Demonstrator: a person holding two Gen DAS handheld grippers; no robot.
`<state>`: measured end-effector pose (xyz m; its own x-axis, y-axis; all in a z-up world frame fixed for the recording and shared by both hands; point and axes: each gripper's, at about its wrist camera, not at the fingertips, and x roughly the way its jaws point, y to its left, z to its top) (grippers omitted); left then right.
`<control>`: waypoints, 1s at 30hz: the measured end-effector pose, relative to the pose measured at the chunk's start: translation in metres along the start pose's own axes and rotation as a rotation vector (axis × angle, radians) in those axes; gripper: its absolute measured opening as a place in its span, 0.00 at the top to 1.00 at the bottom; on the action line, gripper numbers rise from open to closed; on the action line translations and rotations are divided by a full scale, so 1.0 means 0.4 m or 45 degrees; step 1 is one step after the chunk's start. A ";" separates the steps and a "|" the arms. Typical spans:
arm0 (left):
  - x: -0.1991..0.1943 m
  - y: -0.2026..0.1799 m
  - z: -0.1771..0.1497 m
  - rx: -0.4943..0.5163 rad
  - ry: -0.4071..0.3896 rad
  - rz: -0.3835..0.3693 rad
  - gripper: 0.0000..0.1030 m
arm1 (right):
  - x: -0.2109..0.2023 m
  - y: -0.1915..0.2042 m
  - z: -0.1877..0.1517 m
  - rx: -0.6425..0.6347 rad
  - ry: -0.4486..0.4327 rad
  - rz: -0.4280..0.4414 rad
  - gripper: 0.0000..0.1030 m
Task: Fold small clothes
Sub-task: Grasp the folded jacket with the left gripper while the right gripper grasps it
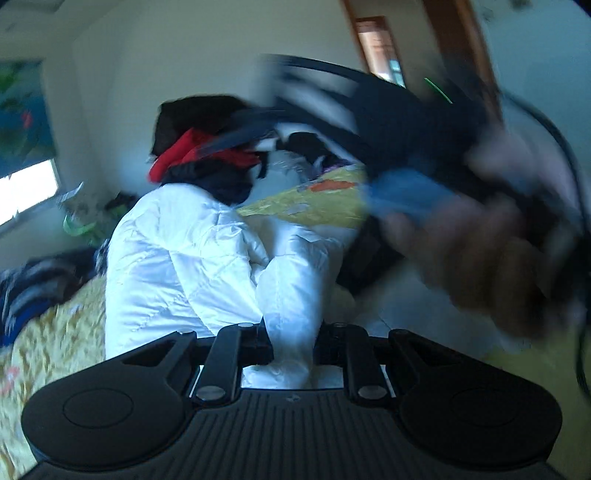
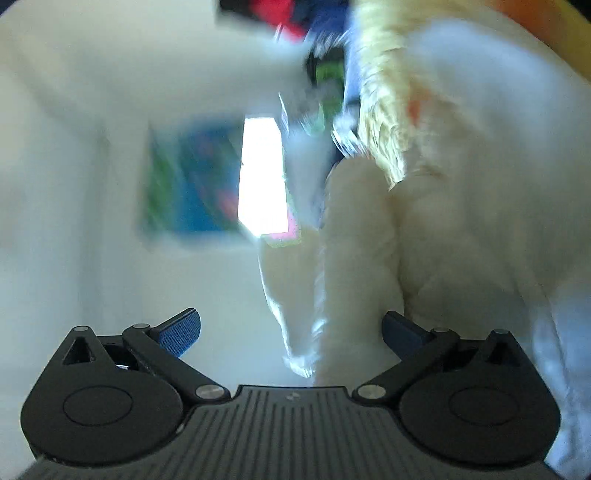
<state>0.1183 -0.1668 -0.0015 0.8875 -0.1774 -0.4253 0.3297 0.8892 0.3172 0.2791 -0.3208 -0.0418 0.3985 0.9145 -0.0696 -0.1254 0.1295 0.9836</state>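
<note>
Left wrist view: left gripper (image 1: 291,347) closed narrow on a fold of the white padded jacket (image 1: 177,266), fabric pinched between the two fingers (image 1: 264,347) and running down toward the camera. Jacket bulk raised just ahead, shiny and quilted, one sleeve hanging at centre. Behind it, on the bed, a heap of clothes (image 1: 207,147): black on top, red beneath, dark navy lowest, touching the jacket's upper edge. More dark garments (image 1: 40,288) bunched at the left edge on the yellow patterned bedspread (image 1: 55,339). Right side filled by a blurred hand (image 1: 491,266) with the right gripper's blue pad (image 1: 406,199) near it, too smeared for detail. Doorway with wooden frame (image 1: 380,48) at the top, window (image 1: 26,188) at far left. No container discernible.

Right wrist view: heavily blurred and rolled sideways. Right gripper (image 2: 291,332) spread wide, blue-padded fingers (image 2: 181,332) well apart, nothing pressed between them. White jacket (image 2: 369,258) hanging just ahead, nearer the right-hand finger; whether touching it, cannot tell. Pale yellow bedspread edge (image 2: 384,122) above the jacket, red and blue clothing (image 2: 295,14) at the top. Bright window (image 2: 262,173) and a colourful blue-green hanging (image 2: 192,181) on the white wall.
</note>
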 end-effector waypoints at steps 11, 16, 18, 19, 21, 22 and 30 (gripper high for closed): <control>-0.017 -0.015 -0.007 0.041 -0.041 -0.117 0.83 | 0.078 0.132 0.036 -0.487 0.098 -0.423 0.76; -0.029 -0.014 0.002 0.021 -0.081 -0.206 0.83 | -0.009 0.154 0.066 -0.561 0.038 -0.487 0.79; -0.014 -0.010 0.007 -0.051 -0.059 -0.261 0.83 | -0.059 0.134 0.083 -0.535 0.004 -0.518 0.80; 0.001 -0.008 0.005 -0.097 -0.034 -0.290 0.83 | -0.082 0.114 0.089 -0.535 -0.019 -0.563 0.80; 0.048 -0.004 -0.012 -0.175 0.054 -0.319 0.83 | -0.107 0.048 0.102 -0.496 -0.041 -0.659 0.81; 0.066 -0.005 -0.023 -0.196 0.088 -0.322 0.83 | -0.117 0.003 0.104 -0.451 -0.050 -0.686 0.82; 0.080 0.024 -0.035 -0.276 0.119 -0.367 0.83 | -0.140 -0.149 0.081 -0.284 -0.111 -0.564 0.74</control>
<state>0.1455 -0.1581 -0.0239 0.7318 -0.4031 -0.5495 0.4772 0.8787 -0.0091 0.2938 -0.3922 -0.0911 0.5306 0.7192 -0.4486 -0.1145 0.5852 0.8028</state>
